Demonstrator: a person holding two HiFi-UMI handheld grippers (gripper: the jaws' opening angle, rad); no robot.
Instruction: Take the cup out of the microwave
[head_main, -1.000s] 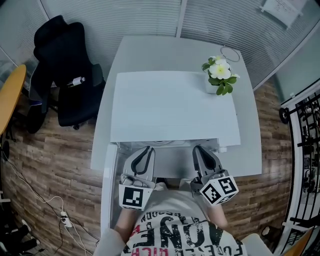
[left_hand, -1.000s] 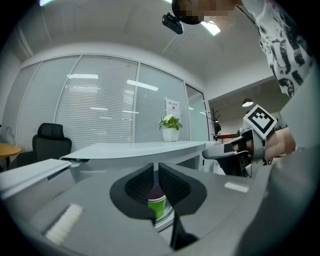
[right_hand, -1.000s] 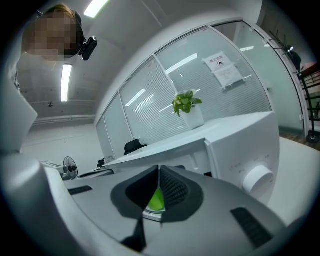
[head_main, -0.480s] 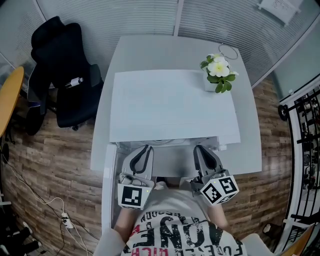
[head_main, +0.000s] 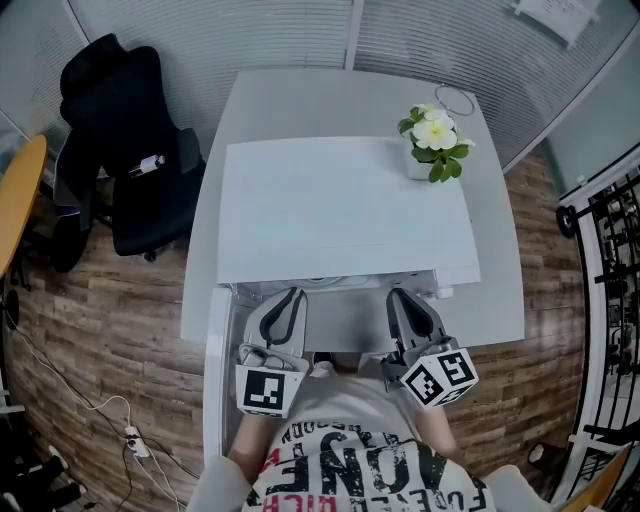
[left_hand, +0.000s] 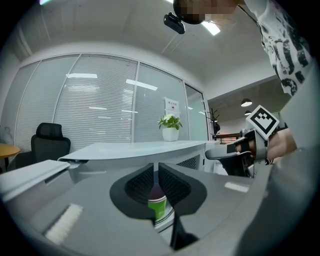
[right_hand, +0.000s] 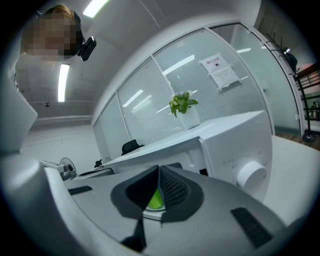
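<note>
Done: the white box-shaped microwave (head_main: 345, 210) on the white tabletop (head_main: 500, 290) has its white door (head_main: 217, 380) swung open, at the lower left of the head view.
Left: reaching in, gripping and lifting out; by my reading none of this has begun.
Cup: the small green cup (left_hand: 158, 207) stands inside on the glass turntable (left_hand: 166, 222), low in the centre of both gripper views.
Left tongs (left_hand: 156, 167): closed to a thin slit, empty, short of the cup.
Right tongs (right_hand: 159, 172): pads together, empty, facing the opening.
</note>
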